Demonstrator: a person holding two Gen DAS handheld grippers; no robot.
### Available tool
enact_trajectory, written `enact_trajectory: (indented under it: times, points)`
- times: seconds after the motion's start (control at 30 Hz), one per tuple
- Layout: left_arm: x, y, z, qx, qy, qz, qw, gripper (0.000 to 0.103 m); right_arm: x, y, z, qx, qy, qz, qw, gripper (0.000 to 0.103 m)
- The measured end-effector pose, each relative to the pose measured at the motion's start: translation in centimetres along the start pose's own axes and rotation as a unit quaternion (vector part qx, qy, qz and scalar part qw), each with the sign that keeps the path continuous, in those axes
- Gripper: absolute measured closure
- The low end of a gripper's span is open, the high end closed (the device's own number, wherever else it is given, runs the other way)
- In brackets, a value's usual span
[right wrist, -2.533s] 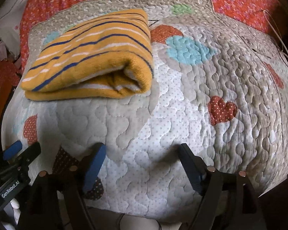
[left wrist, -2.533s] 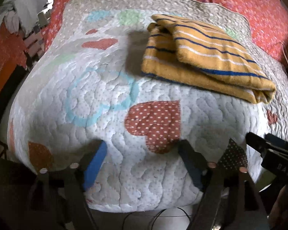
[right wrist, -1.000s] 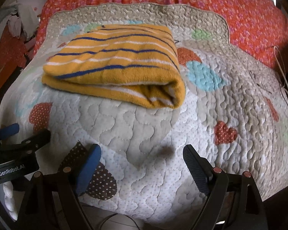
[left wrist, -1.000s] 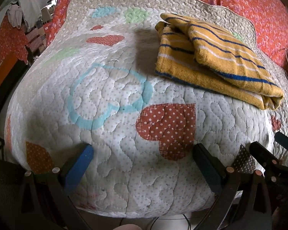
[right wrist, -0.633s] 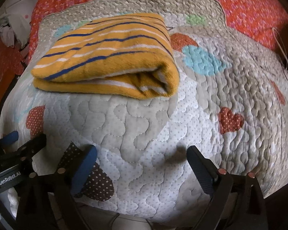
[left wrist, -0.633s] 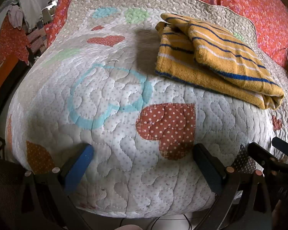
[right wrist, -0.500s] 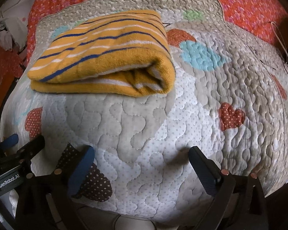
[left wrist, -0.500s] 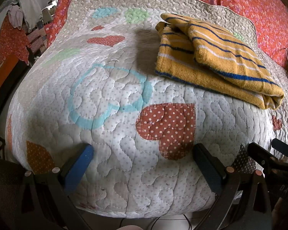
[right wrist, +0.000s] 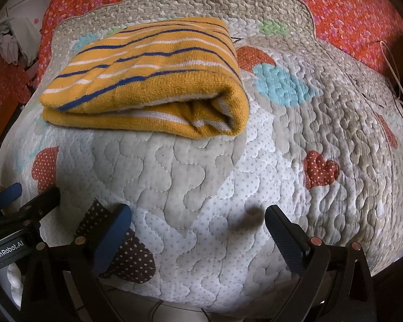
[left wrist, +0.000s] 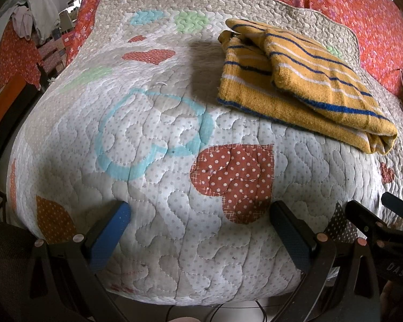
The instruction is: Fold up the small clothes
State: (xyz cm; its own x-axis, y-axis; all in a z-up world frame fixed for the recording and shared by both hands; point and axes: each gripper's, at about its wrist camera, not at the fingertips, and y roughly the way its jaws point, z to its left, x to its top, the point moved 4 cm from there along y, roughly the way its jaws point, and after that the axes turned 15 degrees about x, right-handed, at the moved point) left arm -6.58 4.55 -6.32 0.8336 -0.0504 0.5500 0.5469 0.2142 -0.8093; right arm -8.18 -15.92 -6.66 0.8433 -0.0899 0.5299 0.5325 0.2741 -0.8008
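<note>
A folded yellow garment (left wrist: 295, 80) with blue and white stripes lies on the quilted mat (left wrist: 161, 147), at the far right in the left wrist view. In the right wrist view the garment (right wrist: 153, 80) lies at the far left with its rolled fold facing me. My left gripper (left wrist: 200, 230) is open and empty over the mat's near edge, well short of the garment. My right gripper (right wrist: 197, 230) is open and empty over the near edge too. Each gripper shows at the side of the other's view.
The white quilted mat (right wrist: 282, 147) with hearts and circles lies over a red flowered bedspread (right wrist: 349, 5). Clothes hang at the far left (left wrist: 27, 21). A thin white cable (right wrist: 395, 67) runs along the right edge.
Both grippers stay open and low at the mat's near edge. The right wrist view has shifted a little, so the garment sits slightly differently in frame. The garment has not moved.
</note>
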Motion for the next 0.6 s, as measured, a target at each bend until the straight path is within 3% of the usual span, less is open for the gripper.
enact_trajectory:
  times: [0.6]
  points:
    - [-0.03,0.01,0.01,0.0,0.0,0.002,1.0,0.0,0.0,0.02,0.01,-0.002,-0.002,-0.001,1.0,0.001]
